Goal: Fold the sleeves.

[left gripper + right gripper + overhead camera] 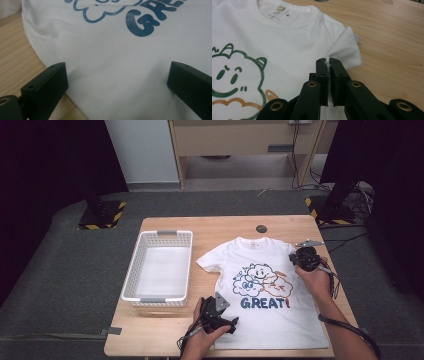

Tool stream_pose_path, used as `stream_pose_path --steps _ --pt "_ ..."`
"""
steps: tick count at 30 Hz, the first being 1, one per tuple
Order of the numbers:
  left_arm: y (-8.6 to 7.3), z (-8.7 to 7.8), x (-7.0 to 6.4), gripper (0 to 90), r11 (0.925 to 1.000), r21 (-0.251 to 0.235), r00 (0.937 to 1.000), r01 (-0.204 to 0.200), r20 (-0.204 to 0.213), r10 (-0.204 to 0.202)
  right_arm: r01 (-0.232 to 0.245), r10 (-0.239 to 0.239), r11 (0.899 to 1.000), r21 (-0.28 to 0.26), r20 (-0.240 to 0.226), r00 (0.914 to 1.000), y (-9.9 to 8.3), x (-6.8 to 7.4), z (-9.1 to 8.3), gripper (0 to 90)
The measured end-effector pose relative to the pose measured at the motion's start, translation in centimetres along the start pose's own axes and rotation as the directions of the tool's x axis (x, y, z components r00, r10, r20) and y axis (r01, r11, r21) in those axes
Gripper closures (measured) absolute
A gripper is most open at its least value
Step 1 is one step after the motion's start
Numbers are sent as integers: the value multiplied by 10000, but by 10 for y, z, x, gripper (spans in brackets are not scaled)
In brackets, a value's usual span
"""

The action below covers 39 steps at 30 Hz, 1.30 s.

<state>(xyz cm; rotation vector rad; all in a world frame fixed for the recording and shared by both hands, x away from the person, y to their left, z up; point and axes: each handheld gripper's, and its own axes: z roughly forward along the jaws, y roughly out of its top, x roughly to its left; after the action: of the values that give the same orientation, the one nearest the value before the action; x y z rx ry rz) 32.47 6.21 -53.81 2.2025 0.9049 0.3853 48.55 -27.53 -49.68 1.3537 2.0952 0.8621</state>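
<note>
Right tool [328,63] clamped on sleeve of white cotton T-shirt with cartoon print [265,292], lifting it for folding; left tool [117,75] spread wide over hem, ready to pinch.

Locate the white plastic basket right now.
High view: the white slotted plastic basket sits on the left part of the light wooden table, just left of the white printed T-shirt and ahead of the left gripper.

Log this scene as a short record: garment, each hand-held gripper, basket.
garment: white T-shirt lying flat on the wooden table, print side up
right hand-held gripper: shut on the sleeve, lifting it
left hand-held gripper: jaws open over the shirt's lower edge
basket: white basket, beside the shirt, nothing visible in it
</note>
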Motion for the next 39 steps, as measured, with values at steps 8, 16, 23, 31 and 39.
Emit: stream_pose_path --steps 8,16,23,31,39 --pt "0 0 0 26 10000 -1 10000 2 2 -2 565 -563 9982 192 -99 9984 6 22 11 847" --pt "0 0 0 25 10000 1 10000 -9 17 9 1148 -1133 9917 586 -286 9931 4 35 22 756" --pt "0 0 0 25 10000 0 10000 -15 20 15 1460 -1434 9886 377 -641 9876 -3 38 13 542" --pt "0 0 0 25 10000 -1 10000 -22 20 22 691 -710 9972 -290 -684 9951 2 25 -5 317" --pt "0 0 0 25 10000 0 10000 -21 21 21 401 -407 9992 -67 -1272 9910 -12 17 -5 100"
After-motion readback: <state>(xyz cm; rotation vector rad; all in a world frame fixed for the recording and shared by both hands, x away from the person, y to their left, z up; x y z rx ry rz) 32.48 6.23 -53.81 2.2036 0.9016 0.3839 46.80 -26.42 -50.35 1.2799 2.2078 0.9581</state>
